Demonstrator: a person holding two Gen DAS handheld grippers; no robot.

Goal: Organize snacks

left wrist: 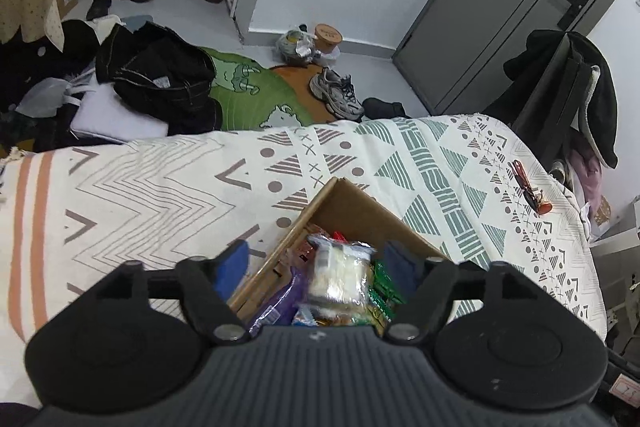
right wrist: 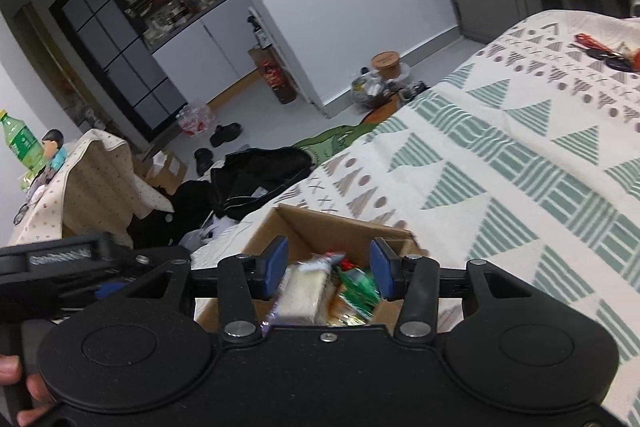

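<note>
Left gripper (left wrist: pixel 320 259): jaws spread wide, blue pads (left wrist: pixel 234 261) far apart, nothing clamped. Right gripper (right wrist: pixel 329 269): jaws parted, blue pads (right wrist: pixel 277 263) apart, nothing between. Left gripper body visible left of right gripper, person's fingers (right wrist: pixel 12 375) on its handle.

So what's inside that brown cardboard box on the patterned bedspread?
The brown cardboard box holds snack packets: a clear pack of pale food, green wrappers, a purple one. Anything beneath them is covered.

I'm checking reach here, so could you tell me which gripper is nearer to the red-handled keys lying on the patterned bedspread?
Probably the right, though it's close. The red-handled keys lie far off to the right of both; the left gripper and right gripper hang open over the cardboard snack box.
</note>
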